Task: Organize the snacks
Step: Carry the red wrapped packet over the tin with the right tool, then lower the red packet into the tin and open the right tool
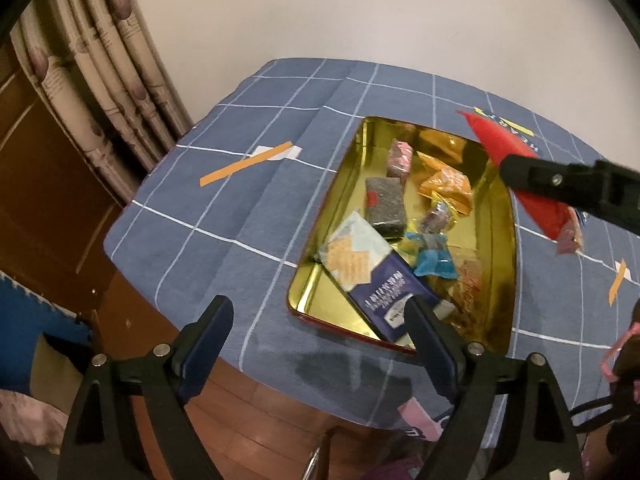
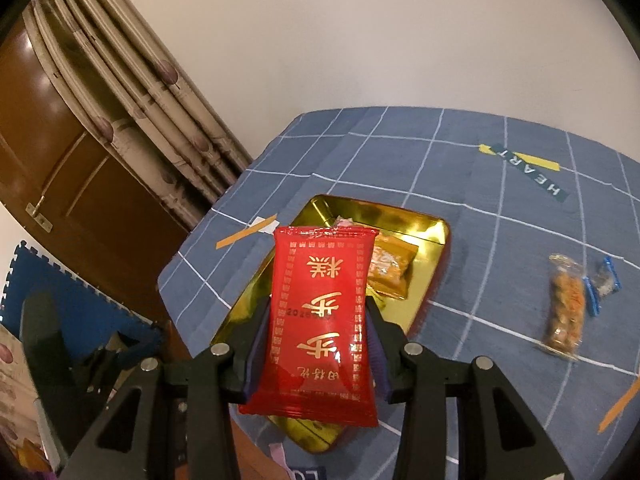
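A gold tin tray (image 1: 505,248) lies on the blue checked tablecloth and holds several wrapped snacks: a dark blue cracker pack (image 1: 394,296), a grey packet (image 1: 384,200), an orange packet (image 1: 446,188). My right gripper (image 2: 318,324) is shut on a red snack packet (image 2: 320,312) with gold characters and holds it above the tray (image 2: 434,236). In the left wrist view the red packet (image 1: 516,172) hangs over the tray's right rim. My left gripper (image 1: 320,320) is open and empty, above the table's near edge by the tray.
A clear nut bar packet (image 2: 565,306) and a small blue-trimmed packet (image 2: 606,280) lie on the cloth right of the tray. Orange tape strips (image 1: 246,163) mark the cloth. A curtain (image 1: 100,80) and wooden door (image 2: 48,152) stand to the left.
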Demonstrator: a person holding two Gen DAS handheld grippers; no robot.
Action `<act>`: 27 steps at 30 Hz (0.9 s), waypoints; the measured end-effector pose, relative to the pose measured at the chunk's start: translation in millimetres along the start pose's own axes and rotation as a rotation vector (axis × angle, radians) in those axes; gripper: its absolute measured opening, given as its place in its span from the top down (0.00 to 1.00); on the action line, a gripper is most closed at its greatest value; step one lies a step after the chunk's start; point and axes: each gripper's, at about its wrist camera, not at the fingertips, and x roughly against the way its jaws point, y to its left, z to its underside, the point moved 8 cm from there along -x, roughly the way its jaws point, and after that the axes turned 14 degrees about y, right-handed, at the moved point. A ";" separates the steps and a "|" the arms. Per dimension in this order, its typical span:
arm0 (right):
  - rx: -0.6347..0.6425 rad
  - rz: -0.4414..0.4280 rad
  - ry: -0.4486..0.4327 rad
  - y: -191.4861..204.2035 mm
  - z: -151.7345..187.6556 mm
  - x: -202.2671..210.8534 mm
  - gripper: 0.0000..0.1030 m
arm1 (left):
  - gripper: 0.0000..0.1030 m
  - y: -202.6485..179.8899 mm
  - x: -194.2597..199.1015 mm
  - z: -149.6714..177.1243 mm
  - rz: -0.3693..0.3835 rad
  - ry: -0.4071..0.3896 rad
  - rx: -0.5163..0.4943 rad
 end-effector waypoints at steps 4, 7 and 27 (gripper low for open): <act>-0.012 0.007 0.019 -2.7 -2.4 -13.1 0.58 | 0.17 18.1 -2.6 -3.4 -0.002 0.009 0.075; -0.029 0.011 0.035 -6.6 -5.7 -22.5 0.58 | 0.17 30.9 -5.9 -4.6 0.013 0.023 0.134; -0.056 0.026 0.120 -3.8 -17.5 -77.9 0.57 | 0.17 19.5 -10.8 -3.9 -0.038 0.027 0.079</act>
